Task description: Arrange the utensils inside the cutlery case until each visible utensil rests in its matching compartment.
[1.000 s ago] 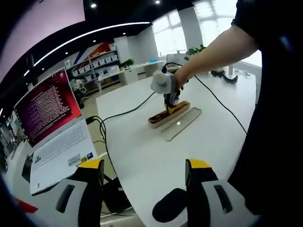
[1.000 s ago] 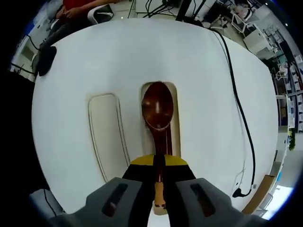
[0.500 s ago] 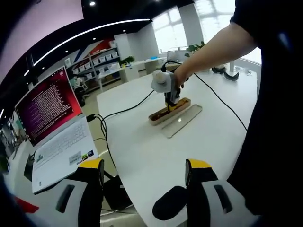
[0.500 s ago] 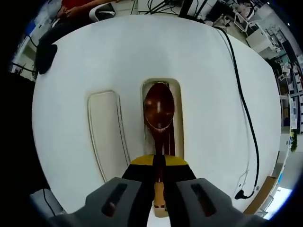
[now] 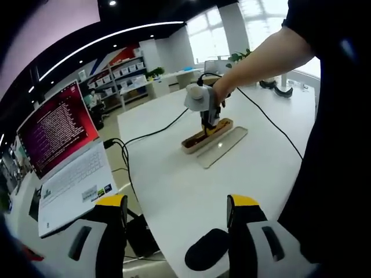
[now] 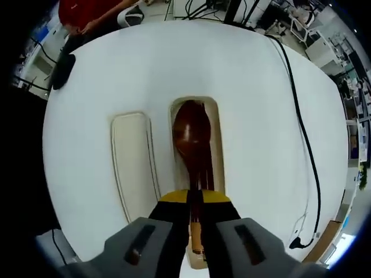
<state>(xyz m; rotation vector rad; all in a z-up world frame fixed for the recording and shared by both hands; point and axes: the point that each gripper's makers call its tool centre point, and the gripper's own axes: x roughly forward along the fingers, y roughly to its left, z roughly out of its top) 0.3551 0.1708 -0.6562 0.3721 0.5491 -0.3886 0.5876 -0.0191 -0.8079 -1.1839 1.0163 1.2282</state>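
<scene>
A dark brown wooden spoon (image 6: 194, 132) lies along the open wooden cutlery case (image 6: 221, 152), its bowl at the case's far end. My right gripper (image 6: 196, 204) is shut on the spoon's handle at the near end. In the left gripper view the right gripper (image 5: 204, 105), held by a person's hand, stands over the case (image 5: 206, 136) in the middle of the white table. My left gripper (image 5: 177, 202) hangs open near the table's front edge with nothing between its fingers.
The case's pale lid (image 6: 132, 163) lies flat beside the case, also seen as the lid (image 5: 222, 147). An open laptop (image 5: 64, 153) stands at the left. A black mouse (image 5: 203, 259) sits near the left gripper. Black cables (image 6: 302, 136) run across the table.
The right gripper has settled the spoon slightly deeper into the case. The left gripper has stayed where it was.
</scene>
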